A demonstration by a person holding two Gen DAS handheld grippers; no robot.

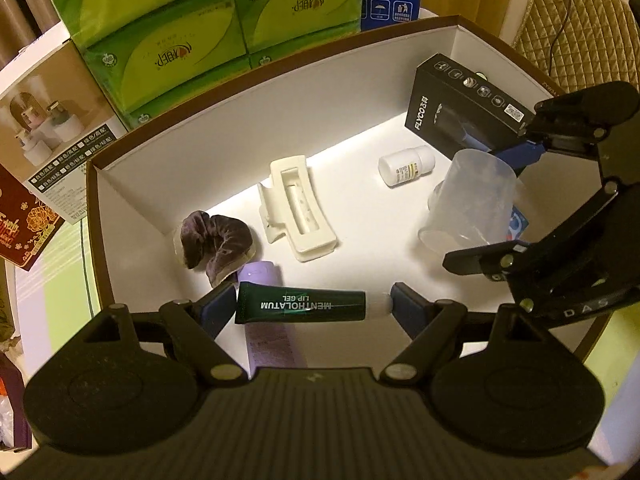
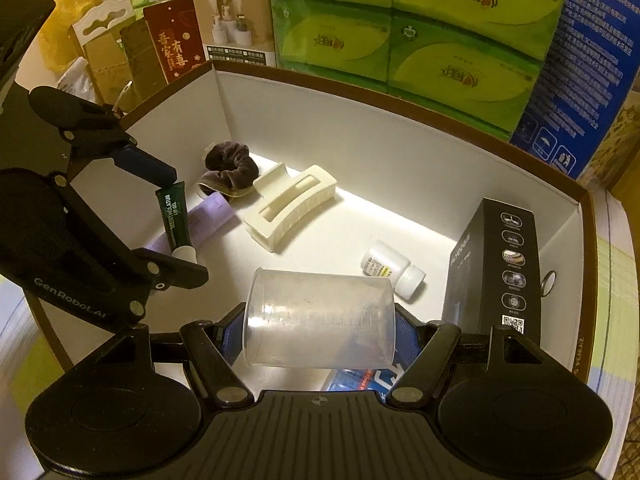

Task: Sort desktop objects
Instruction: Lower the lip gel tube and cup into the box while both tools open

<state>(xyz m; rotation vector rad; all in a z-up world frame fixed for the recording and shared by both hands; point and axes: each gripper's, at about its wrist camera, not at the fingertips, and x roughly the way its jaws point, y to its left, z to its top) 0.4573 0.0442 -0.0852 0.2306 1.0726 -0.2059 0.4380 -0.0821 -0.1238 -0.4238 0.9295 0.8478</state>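
Nearest, the left gripper (image 1: pixel 312 306) is clamped end to end on a dark green lip gel tube (image 1: pixel 300 307), and the right gripper (image 2: pixel 320 334) is clamped on a clear plastic cup (image 2: pixel 320 320) lying sideways, both held low inside the white-lined box (image 1: pixel 224 128). On the box floor beyond them lie a lilac tube (image 2: pixel 212 212), a dark scrunchie (image 1: pixel 216 240), a cream hair claw (image 1: pixel 296 208) and a small white bottle (image 1: pixel 406 166). A black carton (image 1: pixel 460 108) stands against the far wall, with green tissue packs (image 1: pixel 160 32) stacked outside behind it.
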